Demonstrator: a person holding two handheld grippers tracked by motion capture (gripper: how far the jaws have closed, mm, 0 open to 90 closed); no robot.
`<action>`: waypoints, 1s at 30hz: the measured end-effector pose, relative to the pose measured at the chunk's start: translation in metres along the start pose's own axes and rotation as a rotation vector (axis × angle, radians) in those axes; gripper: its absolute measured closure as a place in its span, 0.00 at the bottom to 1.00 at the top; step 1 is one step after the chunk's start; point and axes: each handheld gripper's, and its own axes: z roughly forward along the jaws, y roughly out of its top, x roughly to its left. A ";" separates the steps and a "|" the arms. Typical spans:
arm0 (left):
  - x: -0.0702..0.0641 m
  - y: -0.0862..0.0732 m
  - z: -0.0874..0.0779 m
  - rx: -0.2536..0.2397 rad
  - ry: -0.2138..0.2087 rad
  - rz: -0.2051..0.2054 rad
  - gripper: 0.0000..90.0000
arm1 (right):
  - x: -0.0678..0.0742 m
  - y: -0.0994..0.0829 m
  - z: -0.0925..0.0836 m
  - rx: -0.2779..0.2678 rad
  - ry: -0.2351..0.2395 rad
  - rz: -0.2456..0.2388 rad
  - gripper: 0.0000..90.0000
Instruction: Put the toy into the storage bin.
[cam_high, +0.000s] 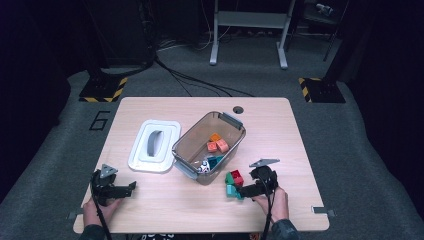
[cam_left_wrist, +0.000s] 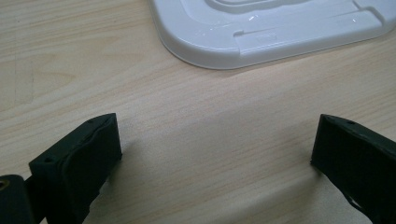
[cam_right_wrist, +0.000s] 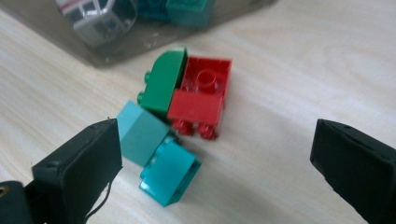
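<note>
so there's a wooden table with one clear plastic bin in the middle and its one white lid lying flat just to the left of it.

outside the bin, near its front right corner, sits a little cluster of four bricks: one red brick, one green brick with a rounded top touching the red one's side, and two teal bricks pushed up against them on the near side. in the high view that same cluster sits just left of the right gripper.

inside the bin i count three orange/pinkish bricks, a teal brick or two (hard to say which), and one small white toy car against the near wall.

right gripper's jaws are spread wide, nothing pinched; the left one sits just beside a teal brick and the cluster lies ahead, between them.

left gripper rests down at the front left of the table, jaws wide apart too, just bare wood between them and the lid's edge ahead.
</note>
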 end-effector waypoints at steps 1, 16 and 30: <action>0.000 0.000 0.000 0.000 0.000 0.000 0.01 | 0.001 -0.003 0.002 0.005 0.012 0.004 0.01; 0.000 0.000 0.000 -0.003 0.001 -0.006 0.01 | 0.004 -0.019 0.013 0.038 0.004 0.011 0.49; 0.000 0.000 0.000 -0.002 0.001 -0.006 0.01 | 0.000 -0.020 0.010 0.047 -0.050 -0.031 0.75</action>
